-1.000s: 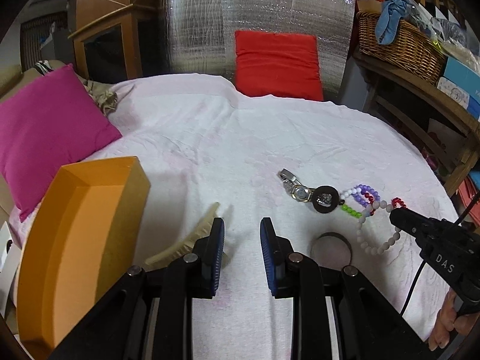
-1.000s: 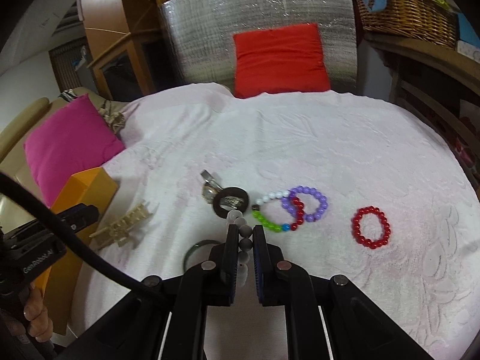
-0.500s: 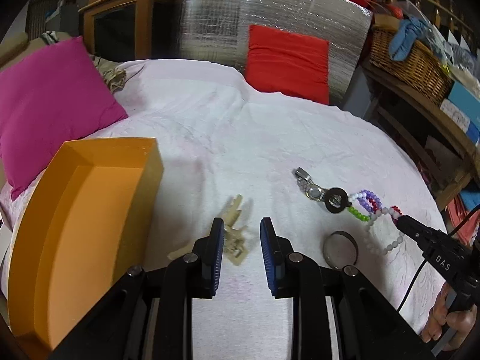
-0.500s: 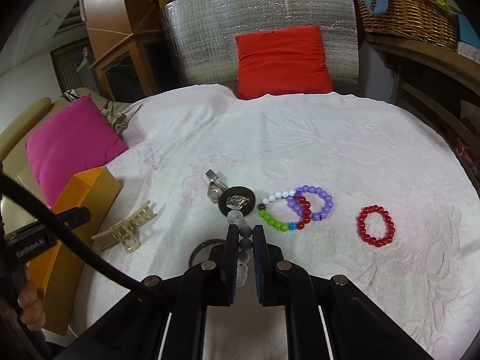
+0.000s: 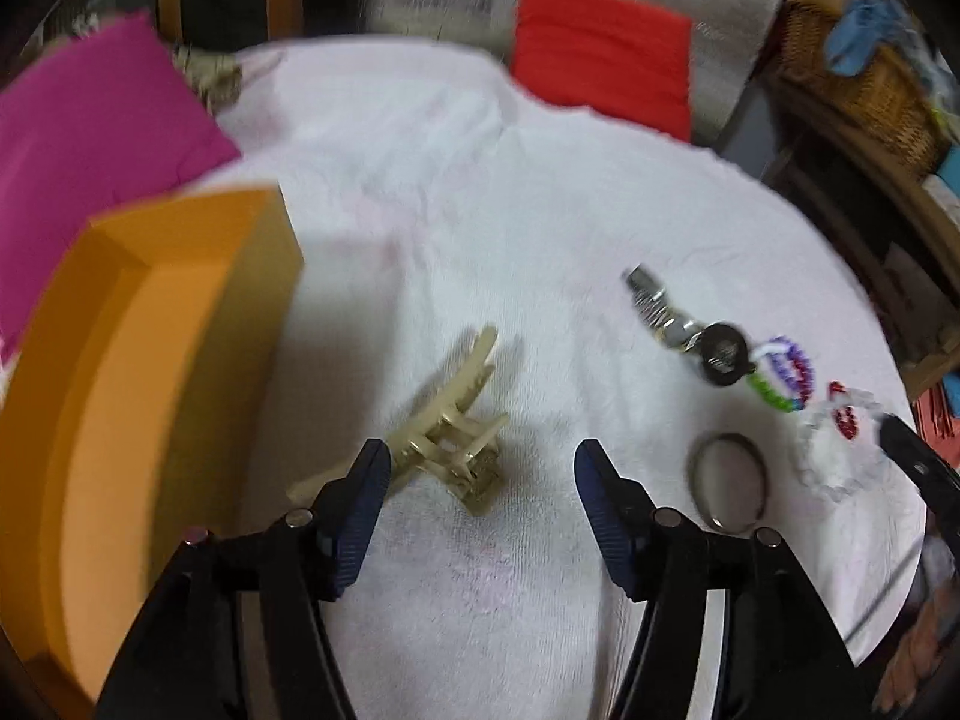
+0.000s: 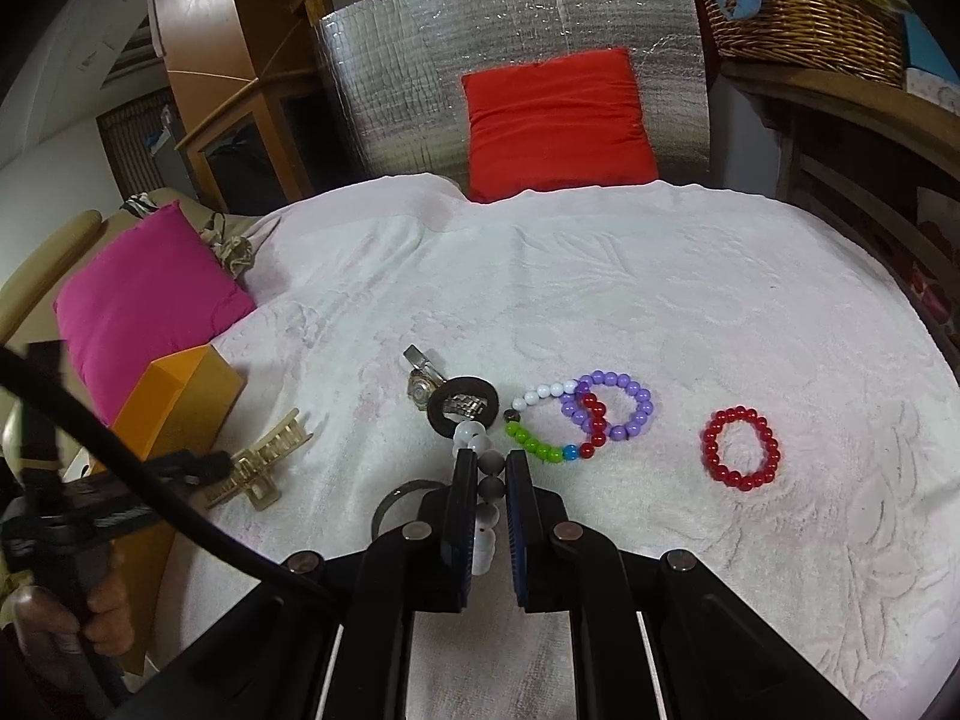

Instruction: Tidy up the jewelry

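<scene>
The left gripper (image 5: 480, 468), fingers spread wide, hangs just below the hair claw (image 5: 447, 438), whose long axis runs diagonally toward the frame's upper right, while the right gripper (image 6: 486, 468) pinches a white-and-grey bead bracelet (image 6: 487, 483).

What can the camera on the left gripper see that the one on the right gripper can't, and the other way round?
Only the left view shows the orange box's open inside and the left gripper, fingers spread, near the hair claw. Only the right view shows the red bead bracelet as a whole ring, and the right gripper shut on a white and grey bead bracelet. Both show the claw, watch, metal ring and red cushion.
</scene>
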`<state>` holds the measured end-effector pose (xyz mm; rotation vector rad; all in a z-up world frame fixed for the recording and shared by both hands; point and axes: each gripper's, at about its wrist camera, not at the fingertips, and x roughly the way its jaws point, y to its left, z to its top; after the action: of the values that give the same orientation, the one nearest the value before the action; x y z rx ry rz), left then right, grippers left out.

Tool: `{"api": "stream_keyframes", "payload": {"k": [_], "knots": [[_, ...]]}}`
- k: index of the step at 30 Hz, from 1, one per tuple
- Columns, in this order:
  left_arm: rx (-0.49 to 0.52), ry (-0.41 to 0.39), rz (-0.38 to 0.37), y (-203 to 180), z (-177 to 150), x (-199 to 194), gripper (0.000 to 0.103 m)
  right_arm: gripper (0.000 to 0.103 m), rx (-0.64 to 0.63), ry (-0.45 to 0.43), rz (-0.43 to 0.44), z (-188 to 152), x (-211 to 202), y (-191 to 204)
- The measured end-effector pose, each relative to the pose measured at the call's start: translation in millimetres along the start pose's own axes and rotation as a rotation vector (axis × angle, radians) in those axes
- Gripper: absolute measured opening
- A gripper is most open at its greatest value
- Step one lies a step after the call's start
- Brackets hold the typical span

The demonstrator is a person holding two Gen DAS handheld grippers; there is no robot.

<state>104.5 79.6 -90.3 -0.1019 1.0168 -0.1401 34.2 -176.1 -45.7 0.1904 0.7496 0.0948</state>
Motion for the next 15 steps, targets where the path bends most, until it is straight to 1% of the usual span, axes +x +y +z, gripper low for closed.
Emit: {"api": "stream_keyframes", "payload": {"k": [1,3,4,5,6,7,8,9,10,12,15], "knots": [[-0.030,0.026,0.000,2.7,1.0,9.2,0.065,0.010,0.003,0.001,-0.001,-0.4,-0.1,-1.5],[-0.061,0.050,0.011,6.7,2.9,21.2,0.064,0.010,0.009,0.004,-0.005,-0.8,-0.2,-5.2],[-0.064,0.041,0.023,6.3,3.8,23.6,0.064,0.010,0.011,0.005,-0.007,-0.9,-0.2,-6.7],[-0.058,0.023,0.034,4.5,2.9,22.6,0.061,0.010,0.012,0.007,-0.009,-1.0,-0.4,-8.5],[-0.048,0.015,0.034,2.4,3.2,22.4,0.048,0.010,0.015,0.008,-0.011,-1.1,-0.6,-10.2],[-0.046,0.024,0.024,1.2,2.7,24.5,0.032,0.010,0.017,0.009,-0.012,-1.0,-1.1,-11.6],[-0.049,0.037,0.012,1.2,1.8,26.7,0.029,0.010,0.021,0.009,-0.010,-0.9,-1.6,-13.3],[-0.052,0.047,0.006,1.7,1.2,28.8,0.015,0.010,0.025,0.008,-0.009,-0.7,-2.2,-14.5],[-0.050,0.060,-0.003,1.4,-0.4,31.4,0.007,0.010,0.026,0.006,-0.010,-0.7,-2.7,-15.1],[-0.044,0.054,-0.003,0.7,0.0,28.7,0.006,0.010,0.028,0.004,-0.007,-0.5,-3.7,-15.4],[-0.015,0.003,-0.025,-3.6,0.5,16.1,0.004,0.010,0.027,-0.001,-0.006,-0.3,-4.9,-15.2]]}}
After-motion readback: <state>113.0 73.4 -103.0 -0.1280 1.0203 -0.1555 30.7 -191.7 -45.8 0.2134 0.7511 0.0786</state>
